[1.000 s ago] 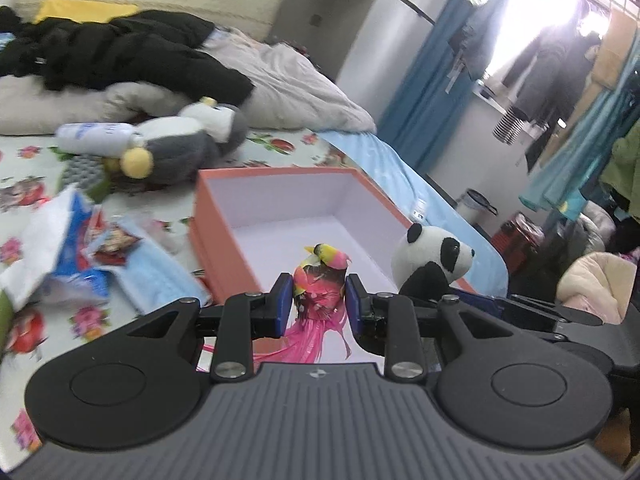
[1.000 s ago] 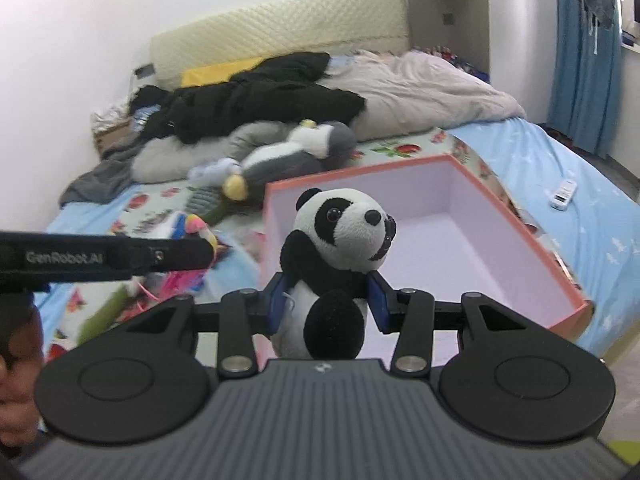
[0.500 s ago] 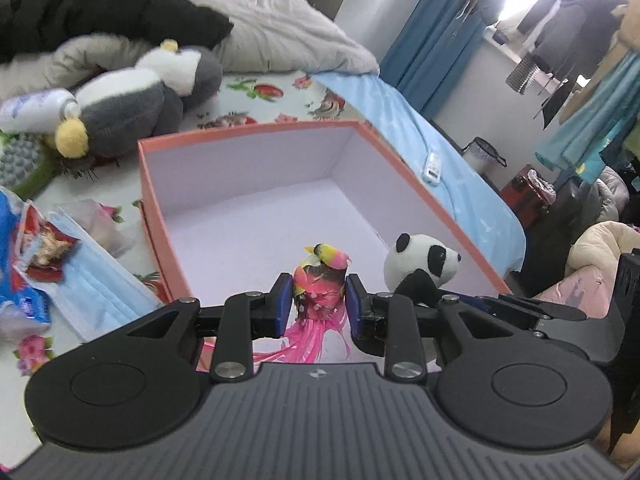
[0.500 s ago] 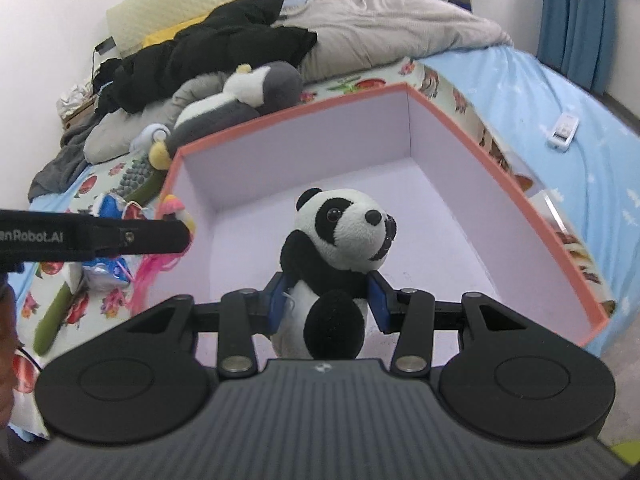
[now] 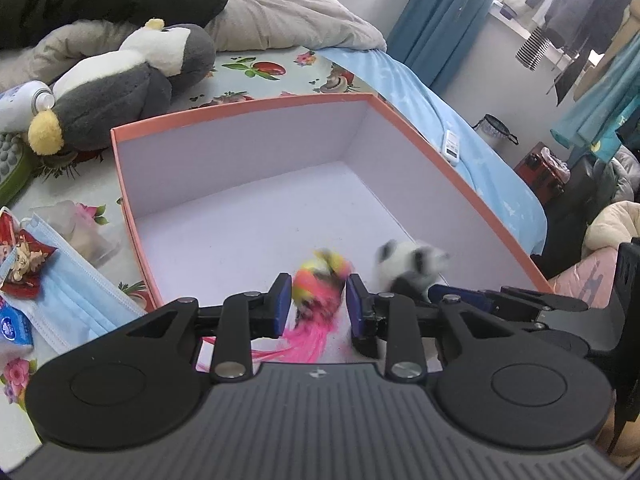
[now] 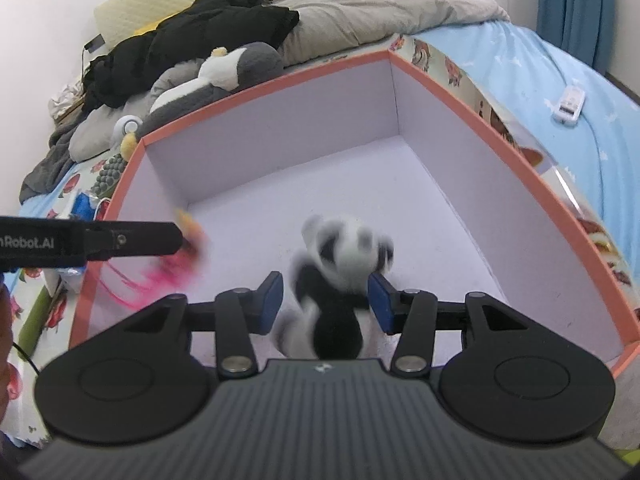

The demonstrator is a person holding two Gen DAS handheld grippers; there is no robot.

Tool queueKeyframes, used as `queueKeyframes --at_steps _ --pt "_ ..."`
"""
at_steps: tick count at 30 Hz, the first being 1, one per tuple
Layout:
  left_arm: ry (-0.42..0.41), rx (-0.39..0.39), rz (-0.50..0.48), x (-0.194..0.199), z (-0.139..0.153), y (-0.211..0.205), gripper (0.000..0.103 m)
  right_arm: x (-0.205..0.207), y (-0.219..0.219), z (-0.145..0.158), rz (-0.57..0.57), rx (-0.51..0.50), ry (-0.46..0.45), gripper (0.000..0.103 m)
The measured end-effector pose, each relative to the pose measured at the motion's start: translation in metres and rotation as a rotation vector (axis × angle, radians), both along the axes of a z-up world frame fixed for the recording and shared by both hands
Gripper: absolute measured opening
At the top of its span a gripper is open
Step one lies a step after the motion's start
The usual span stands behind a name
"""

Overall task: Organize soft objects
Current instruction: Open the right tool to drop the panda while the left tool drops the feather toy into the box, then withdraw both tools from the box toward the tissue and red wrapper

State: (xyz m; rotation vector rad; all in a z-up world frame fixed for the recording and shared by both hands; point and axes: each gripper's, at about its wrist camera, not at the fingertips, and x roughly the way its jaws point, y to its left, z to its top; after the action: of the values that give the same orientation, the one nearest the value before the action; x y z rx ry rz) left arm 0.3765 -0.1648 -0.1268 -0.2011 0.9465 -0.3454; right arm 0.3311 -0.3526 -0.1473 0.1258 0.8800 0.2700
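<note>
An orange box [image 5: 248, 109] with a pale lilac inside stands open on the bed; it also shows in the right wrist view [image 6: 472, 106]. My left gripper [image 5: 315, 304] is open over the box's near edge, and a blurred pink and yellow toy [image 5: 320, 276] sits loose between its fingers. My right gripper [image 6: 326, 300] is open over the box, and a blurred panda plush [image 6: 344, 256] drops between its fingers. The panda [image 5: 408, 264] also shows in the left wrist view.
A large grey and white penguin plush [image 5: 120, 80] lies beyond the box. A blue face mask [image 5: 76, 292], snack packets and a white bottle [image 5: 20, 100] lie left of it. A white remote [image 6: 568, 104] lies on the blue sheet at right. Black clothes [image 6: 200, 36] are piled behind.
Both grippers have moved lower over the box and opened their fingers. The pink toy and the panda are now blurred and slipping loose.
</note>
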Motion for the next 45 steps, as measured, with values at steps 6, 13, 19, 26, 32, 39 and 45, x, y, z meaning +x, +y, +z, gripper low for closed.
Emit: queueKeyframes --at_steps 6,13,19,26,32,39,45 --pt "-0.045 -0.017 -0.011 -0.019 0.018 0.003 0.05 -0.018 0.005 0.021 -0.012 0.008 -0.057 0.069" --pt "-0.143 -0.023 0.005 -0.069 0.055 0.019 0.05 -0.062 0.023 0.053 0.006 0.03 -0.162 0.069" --pt "-0.198 -0.028 0.038 -0.123 0.08 0.043 0.05 -0.105 0.046 0.072 0.027 0.04 -0.217 0.069" --pt "-0.247 -0.031 0.08 -0.178 0.099 0.069 0.05 -0.14 0.073 0.085 0.069 0.046 -0.239 0.069" --pt "-0.296 -0.014 0.157 -0.226 0.106 0.103 0.05 -0.161 0.087 0.102 0.094 0.042 -0.276 0.069" --pt "-0.327 -0.011 0.239 -0.277 0.117 0.135 0.05 -0.191 0.118 0.107 0.169 0.051 -0.265 0.069" --pt "-0.335 0.01 0.287 -0.314 0.116 0.151 0.05 -0.218 0.146 0.099 0.238 0.062 -0.231 0.069"
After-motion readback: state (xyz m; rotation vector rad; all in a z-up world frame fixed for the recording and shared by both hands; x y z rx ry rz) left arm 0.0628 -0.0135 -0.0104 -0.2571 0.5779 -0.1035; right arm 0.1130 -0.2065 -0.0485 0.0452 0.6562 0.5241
